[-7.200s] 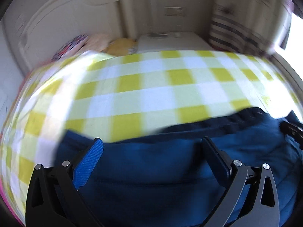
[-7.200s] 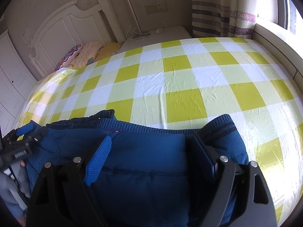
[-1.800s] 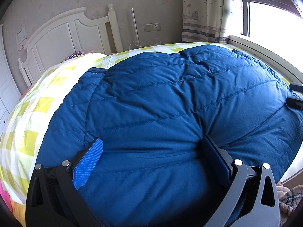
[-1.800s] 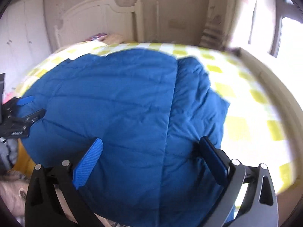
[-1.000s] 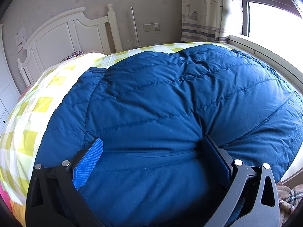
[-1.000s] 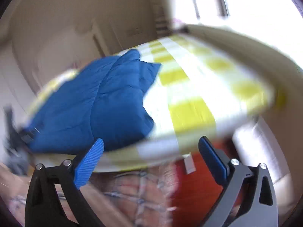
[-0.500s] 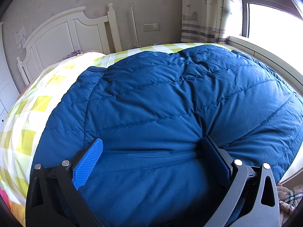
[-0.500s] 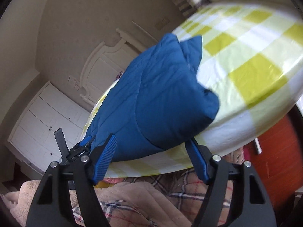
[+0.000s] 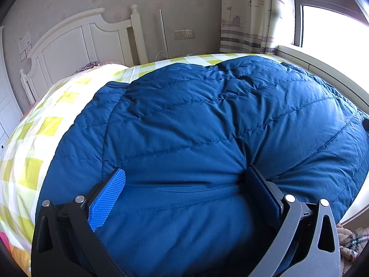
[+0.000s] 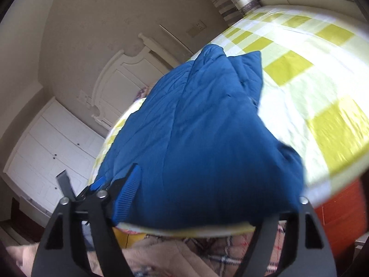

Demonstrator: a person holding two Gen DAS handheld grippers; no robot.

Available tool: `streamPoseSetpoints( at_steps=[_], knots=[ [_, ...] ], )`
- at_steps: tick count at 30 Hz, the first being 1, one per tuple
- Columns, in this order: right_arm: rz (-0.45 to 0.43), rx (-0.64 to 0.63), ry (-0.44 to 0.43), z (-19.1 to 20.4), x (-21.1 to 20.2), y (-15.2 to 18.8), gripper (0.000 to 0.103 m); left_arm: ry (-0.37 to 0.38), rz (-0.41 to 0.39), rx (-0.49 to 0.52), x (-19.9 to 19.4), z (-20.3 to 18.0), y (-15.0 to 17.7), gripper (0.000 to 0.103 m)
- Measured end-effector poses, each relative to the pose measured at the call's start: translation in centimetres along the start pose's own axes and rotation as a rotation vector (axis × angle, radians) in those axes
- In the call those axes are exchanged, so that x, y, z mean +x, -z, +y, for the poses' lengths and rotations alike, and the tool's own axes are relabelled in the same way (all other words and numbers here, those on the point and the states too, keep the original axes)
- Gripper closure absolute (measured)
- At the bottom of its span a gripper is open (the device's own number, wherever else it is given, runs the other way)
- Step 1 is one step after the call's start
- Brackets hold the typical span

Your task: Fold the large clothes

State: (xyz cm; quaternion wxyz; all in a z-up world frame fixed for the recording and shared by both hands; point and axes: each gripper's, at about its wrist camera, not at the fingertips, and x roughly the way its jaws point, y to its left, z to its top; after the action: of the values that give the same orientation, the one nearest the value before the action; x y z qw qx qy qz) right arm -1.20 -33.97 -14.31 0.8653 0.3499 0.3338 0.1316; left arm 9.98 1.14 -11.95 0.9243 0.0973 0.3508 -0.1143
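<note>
While the blue jacket [image 9: 207, 138] lies spread on the checked bed [image 9: 34, 157] filling mid-frame, the left gripper [image 9: 184, 184] presses unclenched on its near edge and the right gripper [image 10: 207, 196], opening around the lower corner, seems ready to grasp for the next fold.

One jacket [image 9: 207, 138]; two tools [image 9: 184, 180]
</note>
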Motion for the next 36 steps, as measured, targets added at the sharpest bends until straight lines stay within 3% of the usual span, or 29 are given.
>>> streamPoseSetpoints(
  at_steps=[3,5,6,7,9,11,12,14,16,18,20,21,24,26,28,29,31,33,34,35,36],
  knots=[
    [-0.012,0.087,0.081,0.9,1.2,-1.3,0.010,0.016,0.069,-0.015,-0.2,0.0,-1.4,0.004],
    [-0.063,0.146,0.101,1.1,1.1,-1.7,0.012,0.065,0.090,-0.025,-0.5,-0.2,-3.0,0.005],
    [-0.103,0.128,0.047,1.4,0.9,-1.8,0.034,0.072,0.081,-0.025,-0.7,-0.4,-3.8,0.005],
    [-0.138,0.115,0.061,1.6,0.6,-1.8,0.057,0.069,0.067,-0.023,-1.0,-0.6,-4.9,0.005],
    [-0.165,0.093,0.053,1.7,0.1,-1.6,0.064,0.051,0.053,-0.020,-0.6,-0.8,-7.5,0.004],
    [-0.188,0.069,0.057,2.1,-0.2,-1.4,0.066,-0.019,0.072,-0.010,1.0,-0.9,-9.5,0.004],
    [-0.194,0.059,0.058,2.4,-0.3,-1.5,0.067,-0.037,0.125,-0.022,2.3,-0.9,-10.3,0.005],
    [-0.200,0.024,0.069,3.3,-0.5,-1.8,0.067,0.024,0.128,-0.054,2.1,-1.3,-10.2,0.005],
    [-0.201,0.001,0.080,3.8,-0.6,-2.1,0.067,0.022,0.088,-0.030,1.1,-2.4,-9.2,0.005],
    [-0.203,-0.028,0.096,4.4,-0.5,-2.2,0.067,0.079,0.054,0.005,0.8,-4.3,-7.8,0.005],
    [-0.215,-0.040,0.084,4.7,-0.8,-2.1,0.067,0.030,0.117,0.088,3.5,-6.5,-6.3,0.004],
    [-0.227,-0.061,0.072,5.4,-1.1,-2.1,0.067,0.027,0.101,0.090,3.5,-6.5,-6.1,0.004],
    [-0.248,-0.156,0.102,8.0,-1.8,-2.3,0.067,0.119,0.074,0.028,1.7,-5.2,-6.5,0.005],
    [-0.262,-0.206,0.120,9.8,-1.9,-2.6,0.067,0.094,-0.015,-0.028,-0.3,-3.6,-6.4,0.005],
    [-0.282,-0.250,0.135,11.7,-1.8,-2.9,0.067,0.118,0.012,0.016,0.1,-3.6,-5.7,0.005],
    [-0.298,-0.309,0.140,13.9,-1.6,-3.0,0.067,0.153,0.100,0.088,1.6,-4.6,-4.8,0.005],
    [-0.310,-0.444,0.132,18.3,-0.8,-2.8,0.067,0.169,0.039,0.127,1.0,-4.6,-3.4,0.006],
    [-0.319,-0.611,0.144,22.8,0.4,-2.0,0.067,0.315,-0.004,0.033,-1.3,-1.7,-3.4,0.011],
    [-0.324,-0.732,0.150,26.0,1.6,-1.1,0.067,0.364,-0.059,-0.068,-3.0,1.2,-3.8,0.011],
    [-0.324,-0.807,0.151,27.9,2.6,-0.3,0.067,0.380,-0.137,-0.203,-5.1,5.4,-4.1,0.011],
    [-0.317,-0.901,0.151,30.2,4.0,1.0,0.067,0.359,-0.180,-0.274,-6.4,8.2,-4.2,0.011]
  ],
)
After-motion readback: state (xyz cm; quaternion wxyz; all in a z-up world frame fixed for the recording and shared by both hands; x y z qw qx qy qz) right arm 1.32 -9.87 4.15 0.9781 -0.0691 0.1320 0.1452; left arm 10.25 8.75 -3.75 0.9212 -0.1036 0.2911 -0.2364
